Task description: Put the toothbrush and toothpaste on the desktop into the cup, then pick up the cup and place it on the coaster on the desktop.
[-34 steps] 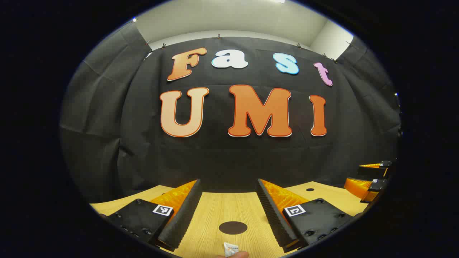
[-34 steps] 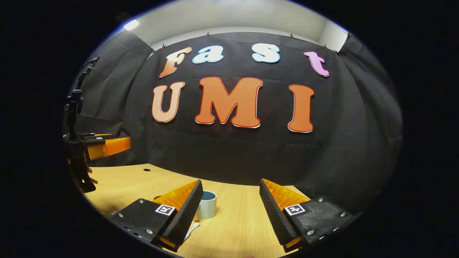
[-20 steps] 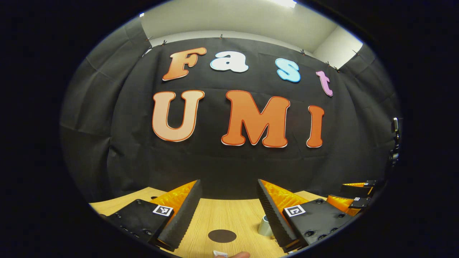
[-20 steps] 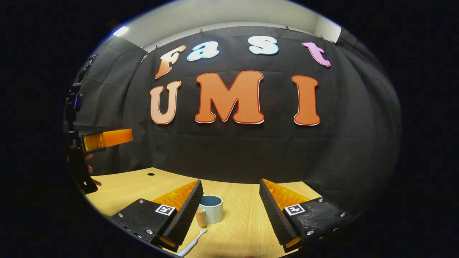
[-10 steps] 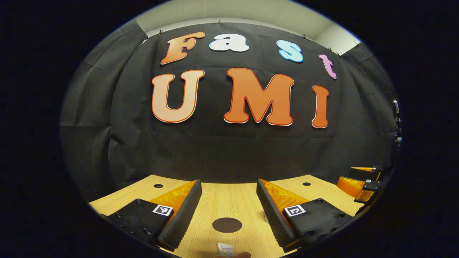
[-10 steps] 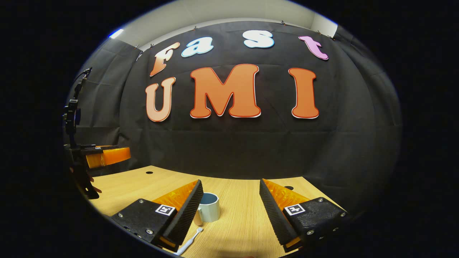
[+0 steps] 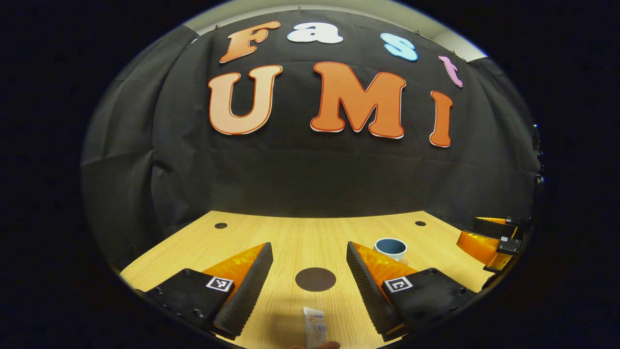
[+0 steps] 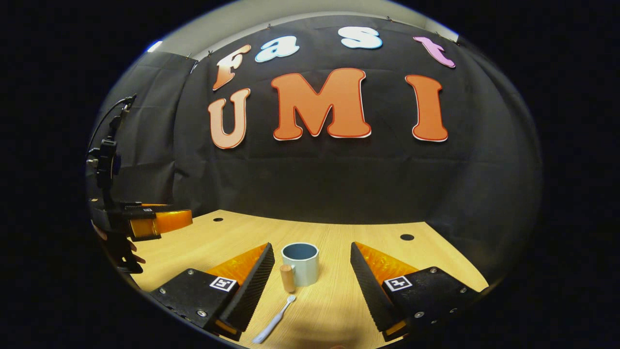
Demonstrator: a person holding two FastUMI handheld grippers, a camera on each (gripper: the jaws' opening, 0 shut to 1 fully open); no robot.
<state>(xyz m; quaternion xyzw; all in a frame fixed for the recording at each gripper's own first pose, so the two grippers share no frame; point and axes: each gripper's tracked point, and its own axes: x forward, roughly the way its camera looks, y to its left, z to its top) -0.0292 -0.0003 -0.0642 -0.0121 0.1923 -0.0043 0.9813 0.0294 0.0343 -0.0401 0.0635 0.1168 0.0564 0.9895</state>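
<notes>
Both grippers, left [image 7: 310, 271] and right [image 8: 312, 271], stand apart, empty, above the wooden desktop [image 8: 339, 310]; pale blue ceramic cup [image 8: 300, 263] upright beside white toothbrush [image 8: 274, 321].

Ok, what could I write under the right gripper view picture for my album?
Open right hand-held gripper faces the cup on the desk, toothbrush lying in front.

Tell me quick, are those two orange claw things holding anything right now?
Left tool: open, holding nothing; toothpaste lies below it.
Right tool: open, holding nothing.
</notes>
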